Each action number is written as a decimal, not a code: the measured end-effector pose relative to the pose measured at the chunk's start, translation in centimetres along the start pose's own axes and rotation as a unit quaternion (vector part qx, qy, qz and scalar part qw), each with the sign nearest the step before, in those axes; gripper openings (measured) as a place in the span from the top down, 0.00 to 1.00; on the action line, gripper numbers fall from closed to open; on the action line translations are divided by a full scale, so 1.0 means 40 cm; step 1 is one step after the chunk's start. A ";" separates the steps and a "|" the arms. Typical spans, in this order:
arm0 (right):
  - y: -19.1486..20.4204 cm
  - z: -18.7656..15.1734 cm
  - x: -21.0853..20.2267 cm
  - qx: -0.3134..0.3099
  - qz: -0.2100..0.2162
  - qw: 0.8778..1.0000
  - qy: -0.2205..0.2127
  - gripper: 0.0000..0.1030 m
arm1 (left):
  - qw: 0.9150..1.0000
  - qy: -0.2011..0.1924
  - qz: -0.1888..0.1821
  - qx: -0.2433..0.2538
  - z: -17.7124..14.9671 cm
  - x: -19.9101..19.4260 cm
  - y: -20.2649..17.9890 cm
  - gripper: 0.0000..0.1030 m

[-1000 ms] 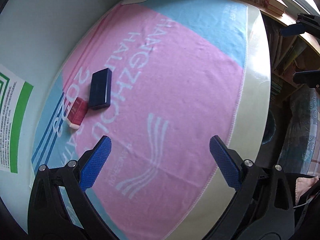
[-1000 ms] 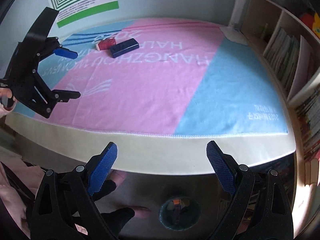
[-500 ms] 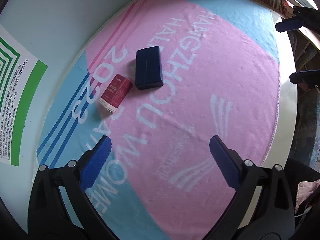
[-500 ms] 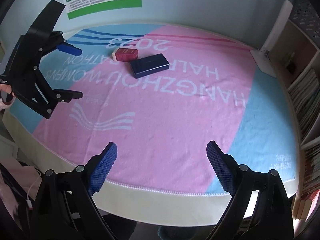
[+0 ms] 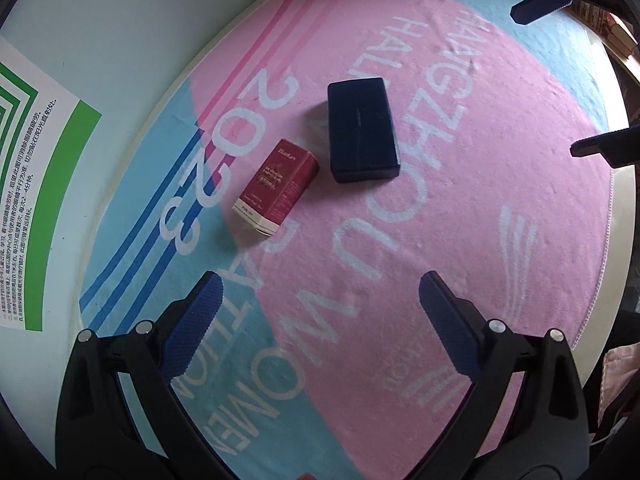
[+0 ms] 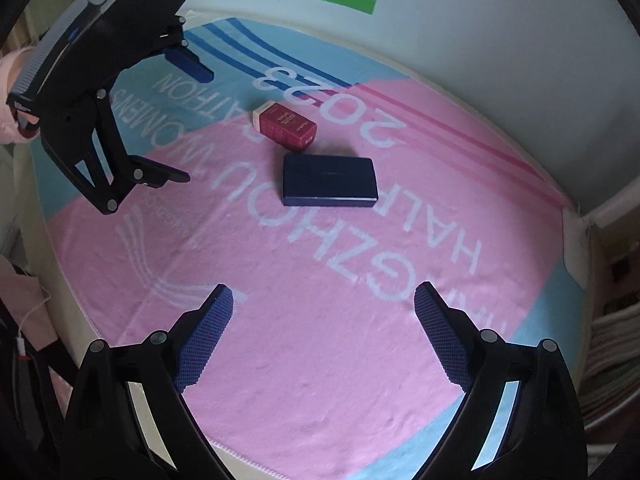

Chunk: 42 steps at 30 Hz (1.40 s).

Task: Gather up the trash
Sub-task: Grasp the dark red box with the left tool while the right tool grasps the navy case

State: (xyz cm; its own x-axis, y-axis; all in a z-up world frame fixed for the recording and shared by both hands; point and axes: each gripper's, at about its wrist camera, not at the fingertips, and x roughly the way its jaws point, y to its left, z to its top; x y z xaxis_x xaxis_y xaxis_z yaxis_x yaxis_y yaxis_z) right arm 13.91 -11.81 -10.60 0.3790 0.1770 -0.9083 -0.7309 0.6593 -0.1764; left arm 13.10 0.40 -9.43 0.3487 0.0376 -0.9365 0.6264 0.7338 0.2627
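A small red carton (image 5: pixel 277 187) lies flat on the pink and blue towel (image 5: pixel 460 208), with a dark navy box (image 5: pixel 362 134) lying just beside it. Both also show in the right wrist view, the red carton (image 6: pixel 286 126) and the navy box (image 6: pixel 329 180). My left gripper (image 5: pixel 320 320) is open and empty, hovering short of the red carton. My right gripper (image 6: pixel 322 332) is open and empty, hovering short of the navy box. The left gripper also shows in the right wrist view (image 6: pixel 188 120), to the left of the carton.
The towel covers a round white table (image 6: pixel 576 232) set against a pale wall with a green-bordered poster (image 5: pixel 36 184). Bookshelves (image 6: pixel 616 320) stand to the right of the table. A pink sleeve (image 6: pixel 12 96) shows at the left edge.
Both grippers have moved forward over the table toward the two boxes, which now look larger and nearer. The right gripper came in from beyond the table edge. Both stayed open.
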 end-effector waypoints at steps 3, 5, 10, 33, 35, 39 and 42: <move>-0.027 0.037 0.038 -0.043 0.018 0.999 0.006 0.10 | 1.000 0.014 0.003 -0.018 0.022 0.027 0.033 0.07; -0.043 0.062 0.060 -0.065 0.042 0.997 0.002 0.10 | 0.999 0.028 -0.004 -0.041 0.033 0.051 0.059 0.07; -0.065 0.110 0.122 -0.120 0.060 0.991 -0.001 0.10 | 0.997 0.046 -0.002 -0.056 0.049 0.096 0.085 0.07; -0.023 0.226 0.318 -0.359 0.145 0.921 0.028 0.06 | 0.994 0.045 -0.099 -0.030 0.133 0.243 0.180 0.17; -0.015 0.225 0.334 -0.368 0.139 0.919 0.033 0.07 | 0.990 0.044 -0.127 -0.034 0.136 0.238 0.187 0.41; -0.038 0.258 0.332 -0.294 0.183 0.937 0.046 0.43 | 0.992 0.038 -0.120 -0.030 0.126 0.217 0.180 0.74; -0.035 0.250 0.306 -0.289 0.182 0.939 0.040 0.45 | 0.990 0.035 -0.130 -0.043 0.108 0.203 0.178 0.74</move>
State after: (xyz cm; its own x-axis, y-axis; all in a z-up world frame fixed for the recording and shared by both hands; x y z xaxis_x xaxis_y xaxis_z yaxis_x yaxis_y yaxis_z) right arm 25.26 -3.23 -17.69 0.0178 0.2425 -0.9700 -0.9985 0.0545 -0.0047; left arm 23.42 3.00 -14.16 0.1322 -0.1146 -0.9846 0.6254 0.7803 -0.0068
